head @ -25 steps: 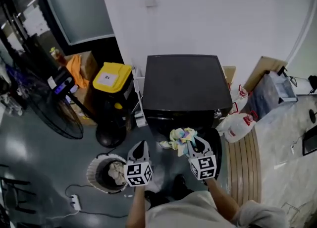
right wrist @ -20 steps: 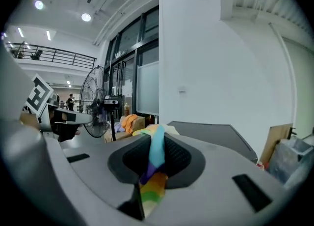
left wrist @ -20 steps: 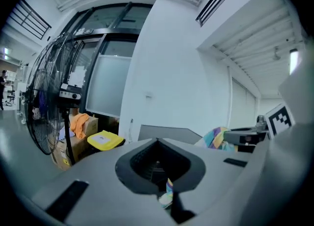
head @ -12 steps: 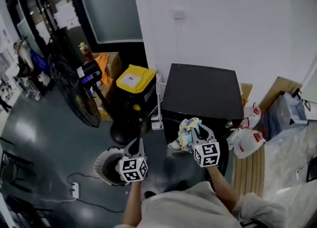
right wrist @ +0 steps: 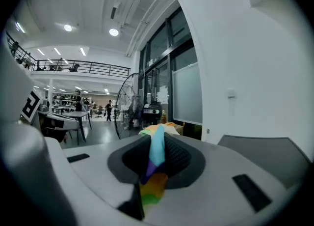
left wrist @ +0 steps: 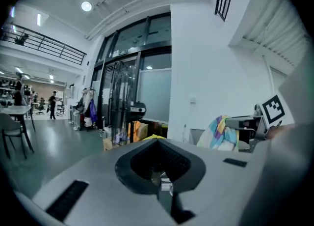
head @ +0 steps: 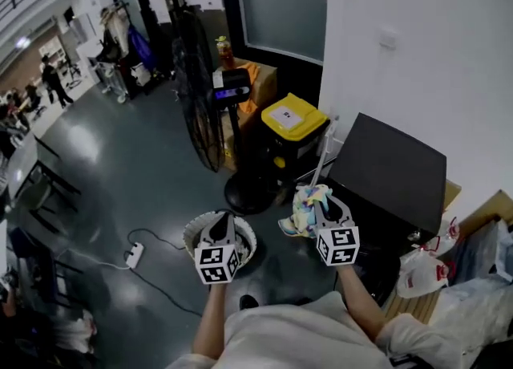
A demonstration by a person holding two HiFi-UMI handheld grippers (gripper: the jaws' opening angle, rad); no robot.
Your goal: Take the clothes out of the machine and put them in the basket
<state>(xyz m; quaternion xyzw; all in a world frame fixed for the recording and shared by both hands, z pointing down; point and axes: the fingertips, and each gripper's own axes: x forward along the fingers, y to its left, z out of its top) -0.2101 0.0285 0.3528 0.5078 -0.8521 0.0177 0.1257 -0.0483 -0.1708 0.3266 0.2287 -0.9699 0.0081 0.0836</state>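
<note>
Head view: just left of the black machine (head: 393, 175), the right gripper (head: 315, 208) pinches a colourful cloth (head: 304, 203) above bare floor (head: 120, 183), the basket (head: 189, 235) farther left beneath the left gripper (head: 222, 225), a yellow-lidded bin (head: 295, 116) and fan (head: 200, 111) beyond; left gripper view: jaws pressed together, empty; right gripper view: cloth clamped between jaws.

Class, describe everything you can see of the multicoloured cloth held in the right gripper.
The cloth is soft, crumpled fabric in patches of yellow, blue, purple, orange, green and white. It is bunched up, pinched between the closed jaws of the right gripper, with folds hanging below them. It is held in the air beside the black machine; nothing else touches it.
</note>
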